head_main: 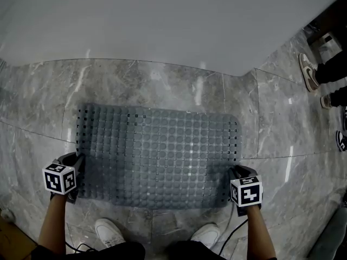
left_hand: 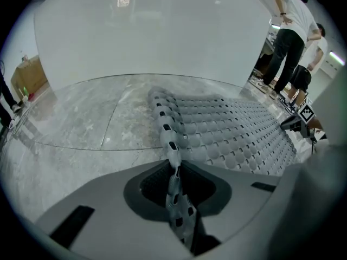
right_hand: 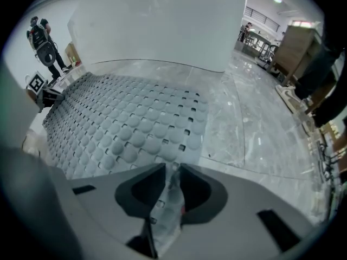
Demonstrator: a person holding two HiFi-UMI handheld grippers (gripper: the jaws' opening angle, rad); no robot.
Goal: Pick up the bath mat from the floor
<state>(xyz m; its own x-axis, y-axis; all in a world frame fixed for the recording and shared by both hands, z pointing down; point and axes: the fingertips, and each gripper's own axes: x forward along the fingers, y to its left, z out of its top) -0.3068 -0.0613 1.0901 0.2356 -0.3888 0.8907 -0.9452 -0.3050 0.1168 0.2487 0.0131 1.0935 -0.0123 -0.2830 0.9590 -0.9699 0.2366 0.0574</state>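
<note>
The grey bath mat (head_main: 157, 156), studded with round bumps and square holes, lies on the marble floor. My left gripper (head_main: 76, 169) is at its near left corner and my right gripper (head_main: 234, 177) at its near right corner. In the left gripper view the mat's edge (left_hand: 176, 172) rises folded between the jaws, which are shut on it, and the rest of the mat (left_hand: 227, 134) spreads to the right. In the right gripper view the mat's corner (right_hand: 171, 172) stands pinched between the jaws, with the mat (right_hand: 124, 123) stretching away to the left.
A white wall (head_main: 162, 20) runs along the back of the grey marble floor (head_main: 282, 123). Other people's shoes (head_main: 309, 72) stand at the far right. My own white shoes (head_main: 111, 232) are just behind the mat. A cardboard box (left_hand: 30, 77) sits far left.
</note>
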